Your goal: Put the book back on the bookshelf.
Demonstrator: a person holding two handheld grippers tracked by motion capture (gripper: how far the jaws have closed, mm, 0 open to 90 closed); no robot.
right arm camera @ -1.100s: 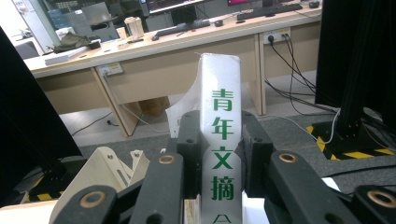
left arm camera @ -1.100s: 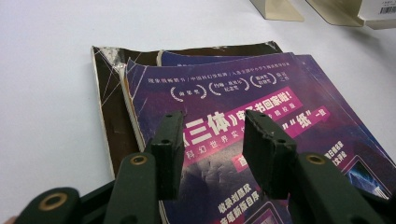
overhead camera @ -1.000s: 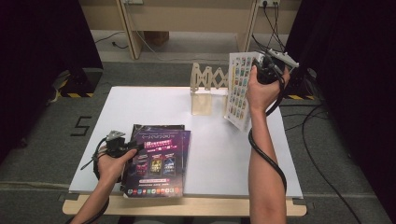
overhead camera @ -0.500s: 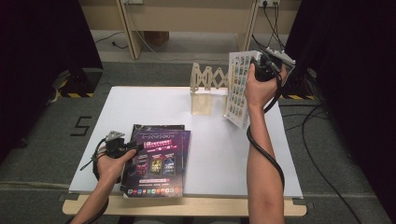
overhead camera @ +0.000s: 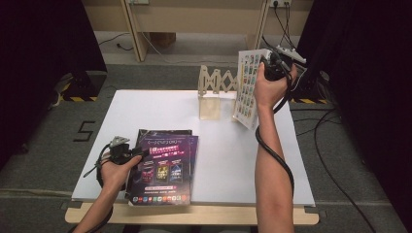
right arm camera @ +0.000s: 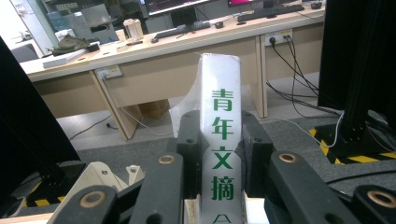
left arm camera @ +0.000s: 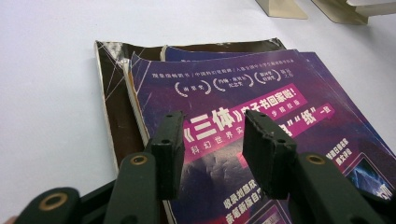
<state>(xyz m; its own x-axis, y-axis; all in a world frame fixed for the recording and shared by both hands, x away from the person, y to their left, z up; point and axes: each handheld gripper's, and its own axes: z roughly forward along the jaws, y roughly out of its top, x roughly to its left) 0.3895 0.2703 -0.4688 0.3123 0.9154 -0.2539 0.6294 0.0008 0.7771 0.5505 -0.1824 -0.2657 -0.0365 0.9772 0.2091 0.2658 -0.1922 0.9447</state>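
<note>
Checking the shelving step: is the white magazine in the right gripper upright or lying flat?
Upright: the white magazine stands on edge beside the wooden rack, its spine clamped by the right gripper.

The purple magazine (left arm camera: 243,116) at lower left of the high view has a glossy paper cover. The white book (right arm camera: 219,140) has a smooth, slightly shiny spine, perhaps laminated. The rack (overhead camera: 214,90) looks like pale bare wood. The table (overhead camera: 160,109) is matt white. Both grippers' pads (left arm camera: 264,149) are ribbed matt black plastic.
</note>
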